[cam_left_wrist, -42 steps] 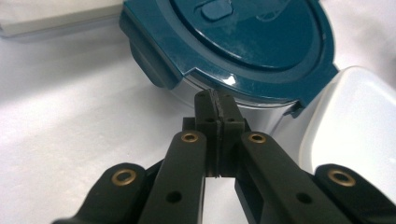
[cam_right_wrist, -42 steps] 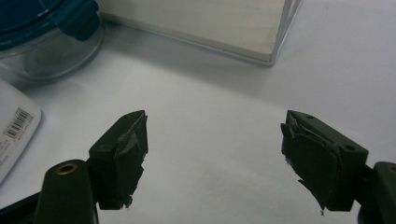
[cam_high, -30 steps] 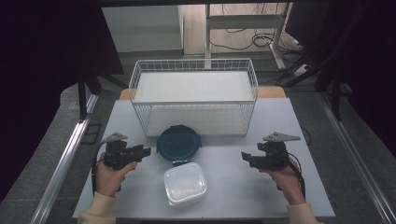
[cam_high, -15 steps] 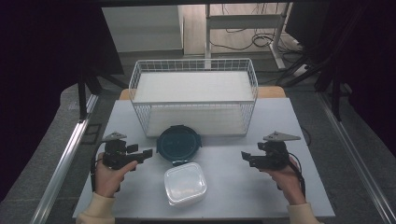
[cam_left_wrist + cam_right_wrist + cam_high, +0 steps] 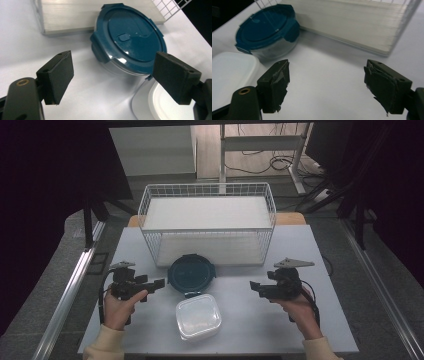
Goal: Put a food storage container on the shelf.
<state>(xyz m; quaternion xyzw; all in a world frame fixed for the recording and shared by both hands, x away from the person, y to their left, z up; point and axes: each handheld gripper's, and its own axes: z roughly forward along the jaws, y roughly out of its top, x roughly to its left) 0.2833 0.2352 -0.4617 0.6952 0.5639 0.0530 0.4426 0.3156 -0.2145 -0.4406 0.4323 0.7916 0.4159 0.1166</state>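
A round clear container with a dark teal clip lid stands mid-table, just in front of the wire basket. A square white-lidded container lies right in front of it. My left gripper hovers left of the round container, pointing toward it; its jaws have just been opening and stand wide with nothing between them. My right gripper is held at the right, pointing left, open and empty.
A white wire basket with a pale board inside takes up the back of the white table. Dark floor, rails and cables surround the table. Bare tabletop lies between the containers and the right gripper.
The left gripper's jaws have spread apart from nearly together to wide. Both hands stay about where they were.
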